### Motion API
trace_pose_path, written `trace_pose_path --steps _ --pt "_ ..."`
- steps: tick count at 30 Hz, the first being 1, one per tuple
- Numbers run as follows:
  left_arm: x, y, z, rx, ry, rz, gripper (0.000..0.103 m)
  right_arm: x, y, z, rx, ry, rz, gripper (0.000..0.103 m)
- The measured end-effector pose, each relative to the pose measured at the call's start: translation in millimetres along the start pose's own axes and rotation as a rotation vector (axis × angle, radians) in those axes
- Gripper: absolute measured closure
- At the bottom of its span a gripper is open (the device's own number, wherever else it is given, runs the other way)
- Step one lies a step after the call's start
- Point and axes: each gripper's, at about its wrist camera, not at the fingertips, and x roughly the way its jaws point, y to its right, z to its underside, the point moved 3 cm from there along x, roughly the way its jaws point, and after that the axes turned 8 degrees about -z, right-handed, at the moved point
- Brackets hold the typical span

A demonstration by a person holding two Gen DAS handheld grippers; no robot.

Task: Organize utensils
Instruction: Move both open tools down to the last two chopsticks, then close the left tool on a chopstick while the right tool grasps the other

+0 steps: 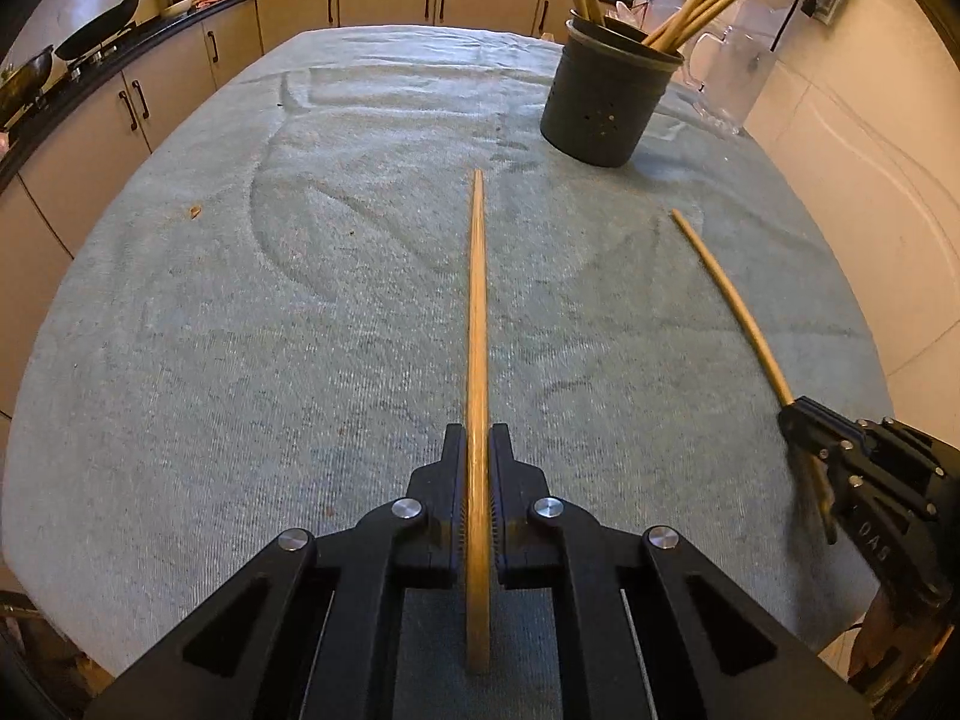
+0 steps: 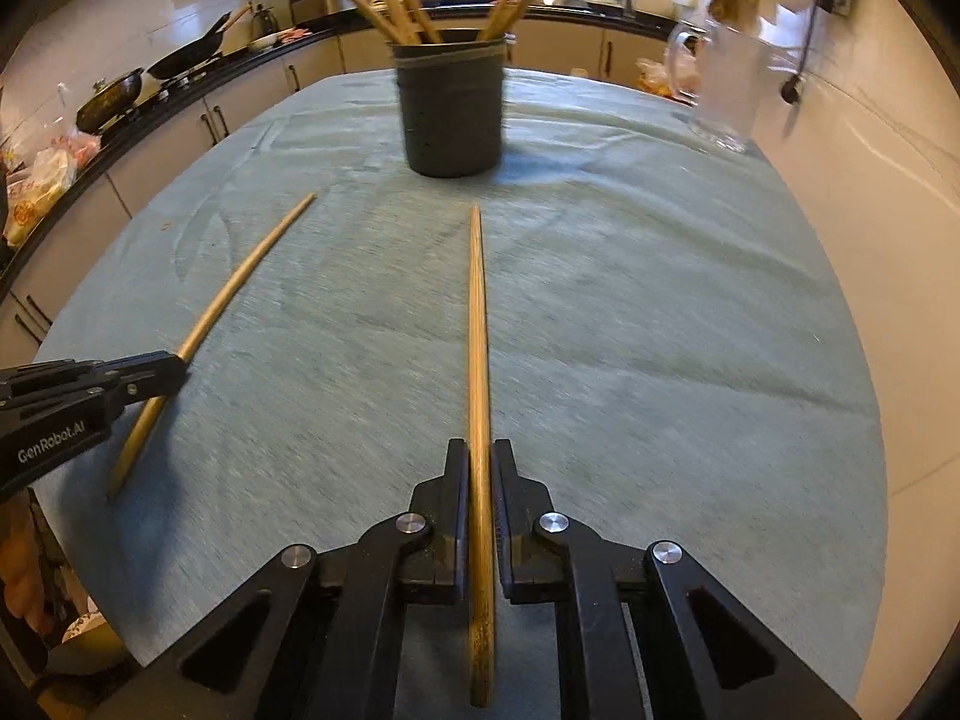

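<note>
My left gripper is shut on a wooden chopstick that points forward over the table. My right gripper is shut on a second wooden chopstick, also pointing forward. Each gripper shows in the other's view: the right gripper with its chopstick at the right, the left gripper with its chopstick at the left. A dark grey utensil holder with several chopsticks stands upright at the far right of the table, straight ahead in the right wrist view.
A blue-grey towel covers the table. A clear glass pitcher stands right of the holder, near the tiled wall. Kitchen counters with pans run along the left and back.
</note>
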Motion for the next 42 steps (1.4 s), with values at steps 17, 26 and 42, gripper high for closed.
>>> trace_pose_path --steps 17,26,42 --pt "-8.8 15.4 14.6 0.059 0.009 -0.05 0.096 -22.3 32.1 28.2 0.076 0.006 0.024 0.094" --pt "-8.0 12.3 12.2 0.051 -0.001 -0.029 0.095 -17.8 33.4 21.1 0.089 0.006 -0.008 0.082" --pt "1.0 -26.0 -45.7 -0.01 0.025 -0.03 0.077 6.9 33.8 -15.7 0.057 -0.007 0.012 0.064"
